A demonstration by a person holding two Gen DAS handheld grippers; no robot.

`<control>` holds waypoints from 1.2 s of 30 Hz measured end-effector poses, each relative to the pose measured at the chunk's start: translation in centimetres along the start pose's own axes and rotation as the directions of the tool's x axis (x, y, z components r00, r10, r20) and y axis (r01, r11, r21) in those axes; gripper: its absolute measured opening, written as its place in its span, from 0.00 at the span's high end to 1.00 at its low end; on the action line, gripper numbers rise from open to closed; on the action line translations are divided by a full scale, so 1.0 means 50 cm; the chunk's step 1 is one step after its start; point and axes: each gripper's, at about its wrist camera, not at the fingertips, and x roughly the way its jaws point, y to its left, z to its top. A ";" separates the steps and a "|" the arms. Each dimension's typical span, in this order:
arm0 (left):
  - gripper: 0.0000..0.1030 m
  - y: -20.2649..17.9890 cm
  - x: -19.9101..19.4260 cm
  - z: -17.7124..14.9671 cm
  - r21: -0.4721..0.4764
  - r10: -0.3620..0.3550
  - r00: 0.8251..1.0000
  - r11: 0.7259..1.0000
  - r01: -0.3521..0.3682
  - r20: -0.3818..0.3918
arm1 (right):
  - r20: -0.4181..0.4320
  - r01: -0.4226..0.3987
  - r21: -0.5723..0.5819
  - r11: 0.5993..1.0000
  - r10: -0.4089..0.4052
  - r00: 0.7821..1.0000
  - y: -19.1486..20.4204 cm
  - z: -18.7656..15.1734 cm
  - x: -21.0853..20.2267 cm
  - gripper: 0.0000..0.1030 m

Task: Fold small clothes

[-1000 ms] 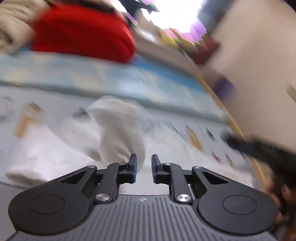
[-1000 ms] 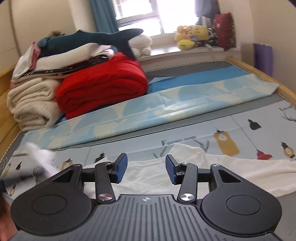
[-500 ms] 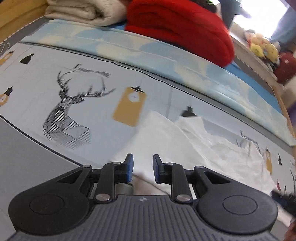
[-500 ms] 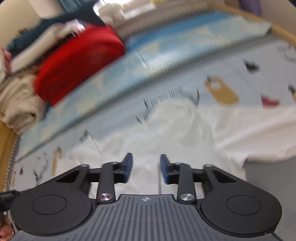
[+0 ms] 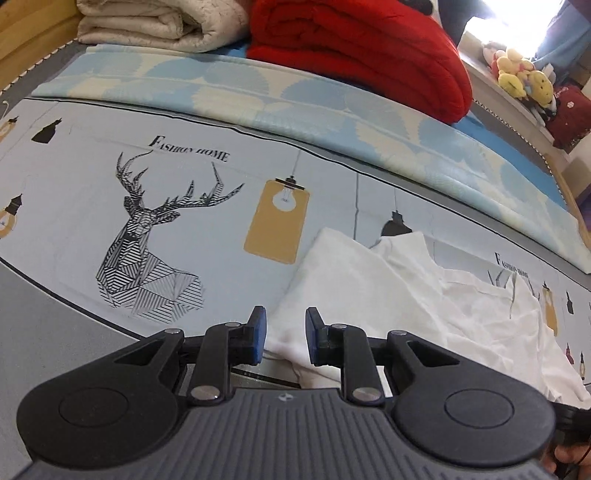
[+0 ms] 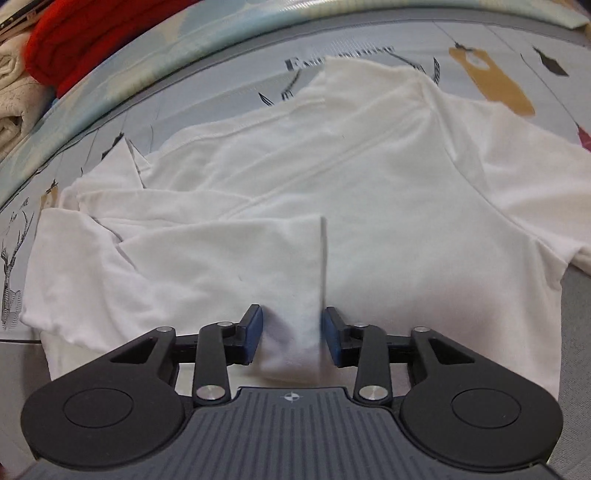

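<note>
A white T-shirt [image 6: 332,177] lies rumpled on the printed bed sheet [image 5: 110,177], one sleeve folded in over its body. In the left wrist view the shirt [image 5: 388,295] lies to the right, with its near left corner between the fingers. My left gripper [image 5: 282,339] is open just above that corner. My right gripper [image 6: 291,336] is open low over the shirt, with the edge of the folded sleeve [image 6: 288,332] between its blue pads, not clamped.
A red folded blanket [image 5: 362,48] and a cream quilt [image 5: 155,22] are stacked at the back, behind a blue-patterned sheet strip [image 5: 295,96]. Plush toys [image 5: 524,77] sit on the window sill. The wooden bed rail [image 5: 22,55] runs along the far left.
Both grippers have dropped low over the shirt. The left one swung from a lifted sleeve to the shirt's left corner. The right one moved in close over the folded sleeve.
</note>
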 end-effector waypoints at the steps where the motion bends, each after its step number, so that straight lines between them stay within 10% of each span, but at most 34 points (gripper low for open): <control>1: 0.77 0.003 0.000 0.001 -0.006 0.004 1.000 1.000 -0.004 -0.001 | 0.007 0.004 -0.002 1.000 -0.004 1.000 0.005 -0.003 -0.002 0.95; 7: 0.77 0.006 -0.003 0.004 -0.005 0.007 1.000 1.000 -0.007 0.003 | 0.137 -0.033 -0.060 0.998 0.041 0.990 0.035 0.022 -0.084 0.97; 13: 0.77 0.004 0.006 0.000 0.009 0.024 1.000 1.000 -0.024 -0.008 | 0.387 -0.081 0.058 0.995 0.053 0.920 -0.050 0.061 -0.243 0.97; 17: 0.77 -0.005 0.015 -0.003 0.026 0.026 1.000 0.999 -0.026 -0.016 | 0.292 0.116 0.182 0.977 -0.166 0.942 -0.162 0.096 -0.200 0.97; 30: 0.77 -0.043 0.063 -0.006 0.049 -0.035 0.997 0.998 0.038 -0.067 | 0.192 0.223 0.243 0.944 -0.272 0.943 -0.226 0.103 -0.151 0.96; 36: 0.77 -0.048 0.103 0.017 -0.002 -0.133 0.990 0.991 0.133 -0.042 | 0.314 0.216 0.259 0.941 -0.294 0.903 -0.197 0.105 -0.201 0.88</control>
